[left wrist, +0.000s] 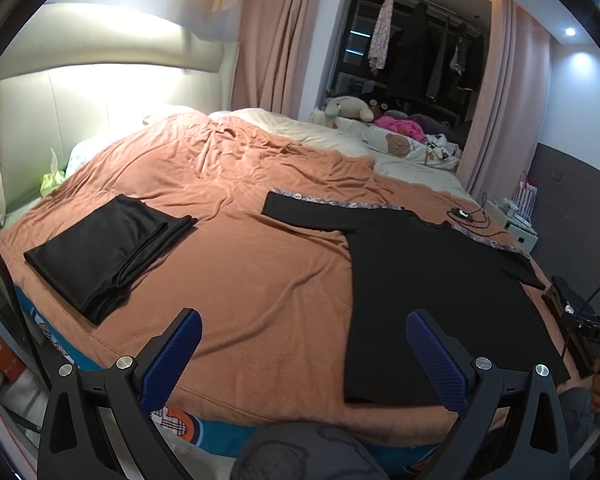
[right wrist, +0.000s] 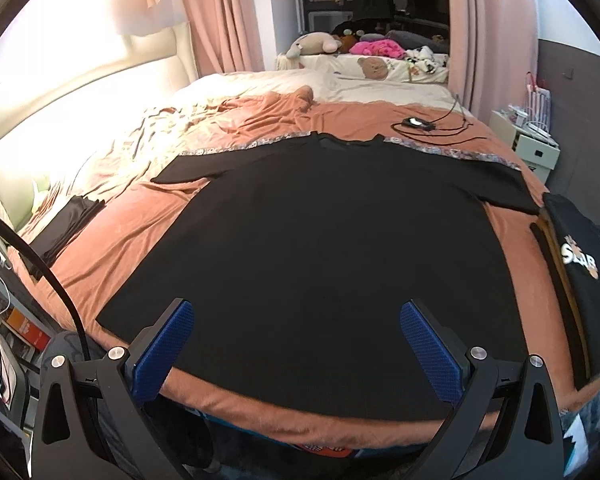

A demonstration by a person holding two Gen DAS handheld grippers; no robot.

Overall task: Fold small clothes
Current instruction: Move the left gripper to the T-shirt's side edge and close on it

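Observation:
A black T-shirt lies spread flat on the orange bedcover, sleeves out, collar at the far side. It also shows in the left wrist view, at the right. A folded black garment lies at the bed's left; it shows small in the right wrist view. My left gripper is open and empty above the bed's near edge, left of the shirt's hem. My right gripper is open and empty above the shirt's near hem.
Another black garment with a printed logo lies at the bed's right edge. A small device with cables lies beyond the collar. Plush toys sit at the far end. A white nightstand stands at the right.

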